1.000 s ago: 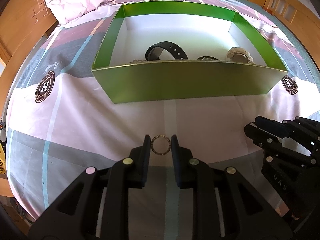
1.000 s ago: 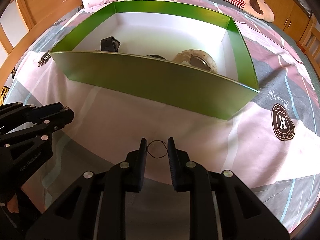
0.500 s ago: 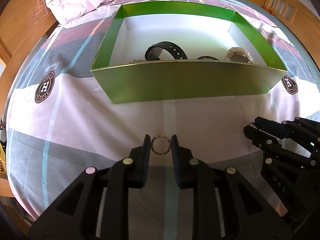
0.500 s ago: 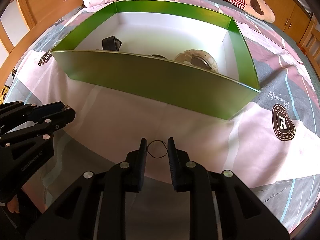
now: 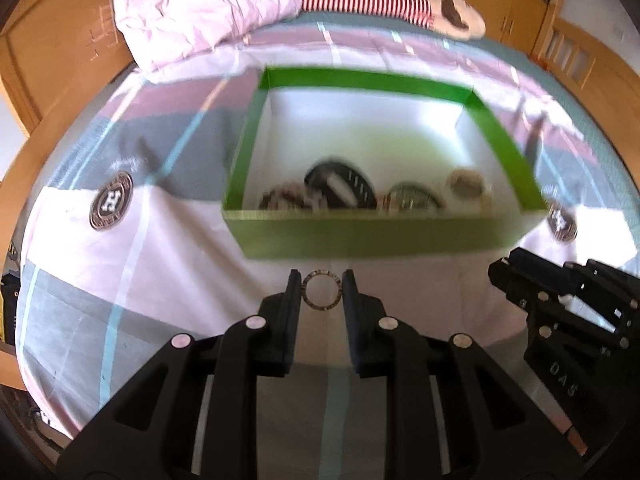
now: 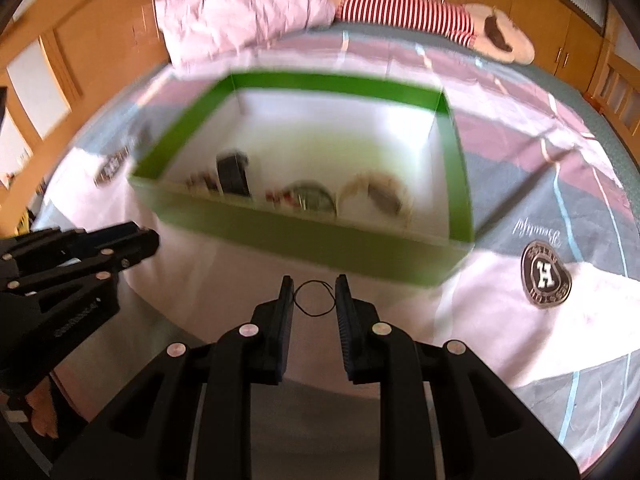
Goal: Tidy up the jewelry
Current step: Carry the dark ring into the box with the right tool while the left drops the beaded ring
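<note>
My left gripper [image 5: 322, 289] is shut on a patterned metal ring [image 5: 322, 275], held above the bedsheet in front of the green box [image 5: 360, 238]. My right gripper [image 6: 314, 297] is shut on a thin black loop [image 6: 313, 314], also lifted, just short of the box's near wall [image 6: 320, 246]. The box is white inside and holds a black watch strap [image 5: 356, 184], a round watch [image 5: 414, 200], a beige bracelet [image 6: 376, 196] and other pieces. Each gripper shows in the other's view, the right one in the left wrist view [image 5: 560, 300] and the left one in the right wrist view [image 6: 80, 256].
The box sits on a bed with a pink, grey and white sheet [image 5: 120, 280]. A pink pillow [image 5: 208, 8] and a striped plush toy [image 5: 380, 0] lie at the far end. Wooden bed frame and cabinets [image 6: 48, 64] surround it.
Both grippers have risen off the sheet with their pieces, so the view now looks down into the box from higher up. The frames are blurred by motion.
</note>
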`<state>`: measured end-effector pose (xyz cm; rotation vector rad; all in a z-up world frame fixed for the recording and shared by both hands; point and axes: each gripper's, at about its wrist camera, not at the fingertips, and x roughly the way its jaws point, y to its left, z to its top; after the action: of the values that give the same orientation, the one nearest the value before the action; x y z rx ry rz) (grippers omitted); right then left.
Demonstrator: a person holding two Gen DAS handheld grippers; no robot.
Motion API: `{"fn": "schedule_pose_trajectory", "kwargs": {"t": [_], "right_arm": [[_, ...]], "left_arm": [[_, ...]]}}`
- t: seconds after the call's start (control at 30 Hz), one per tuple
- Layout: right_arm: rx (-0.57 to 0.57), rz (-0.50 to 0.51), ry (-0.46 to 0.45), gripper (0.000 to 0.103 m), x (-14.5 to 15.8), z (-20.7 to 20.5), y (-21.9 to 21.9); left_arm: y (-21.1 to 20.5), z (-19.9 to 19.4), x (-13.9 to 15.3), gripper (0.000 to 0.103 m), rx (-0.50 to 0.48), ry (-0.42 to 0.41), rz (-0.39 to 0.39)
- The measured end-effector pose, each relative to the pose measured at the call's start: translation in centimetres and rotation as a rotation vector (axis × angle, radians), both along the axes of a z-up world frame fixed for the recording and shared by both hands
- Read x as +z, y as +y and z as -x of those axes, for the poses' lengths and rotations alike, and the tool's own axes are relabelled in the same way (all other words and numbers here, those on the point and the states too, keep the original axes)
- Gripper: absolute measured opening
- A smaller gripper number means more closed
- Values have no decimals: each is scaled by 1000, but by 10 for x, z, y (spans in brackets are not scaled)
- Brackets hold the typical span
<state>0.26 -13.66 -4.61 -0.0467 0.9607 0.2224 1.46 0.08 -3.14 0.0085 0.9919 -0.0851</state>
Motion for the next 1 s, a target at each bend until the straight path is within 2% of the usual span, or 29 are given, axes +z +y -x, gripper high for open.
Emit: {"fn": "schedule_pose_trajectory", "kwargs": {"t": [0.13,0.23,0.43,1.0], "right_arm": [[-28,-57,-98,21,22,3,-9],[-52,-86,-122,21,29,2,-19],[-89,-98,-114,21,30,-1,-36],[-86,-95,-115,21,28,-3,-29]], "left_arm": [[-15,1,15,21,-15,-62,6],[-27,2,17,21,-45,-85,-17],[-30,2,14,21,-54,-79,-30],[-23,2,15,21,-39,-76,-15]]}}
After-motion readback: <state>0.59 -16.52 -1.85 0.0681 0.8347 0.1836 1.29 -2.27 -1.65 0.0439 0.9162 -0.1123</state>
